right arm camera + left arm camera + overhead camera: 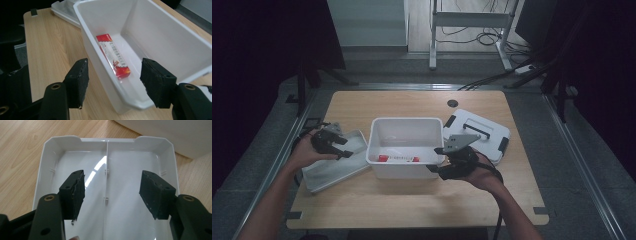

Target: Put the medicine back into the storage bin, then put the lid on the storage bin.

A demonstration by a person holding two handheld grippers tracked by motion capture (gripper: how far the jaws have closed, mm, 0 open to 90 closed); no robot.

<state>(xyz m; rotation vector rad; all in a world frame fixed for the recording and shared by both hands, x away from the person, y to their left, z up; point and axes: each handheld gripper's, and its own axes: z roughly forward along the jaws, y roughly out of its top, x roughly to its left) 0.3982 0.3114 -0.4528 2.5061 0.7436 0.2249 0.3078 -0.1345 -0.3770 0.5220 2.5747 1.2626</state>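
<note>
Carton (113, 55), red and white, lay flat on the floor of the white bin (384, 170) at mid-table.
Right gripper (113, 80) hovered at the bin's near right corner, jaws spread, holding nothing. Left gripper (111, 192) hung spread over the divided white tray (45, 165) beside the bin. Lid (479, 131) rested to the right.
</note>
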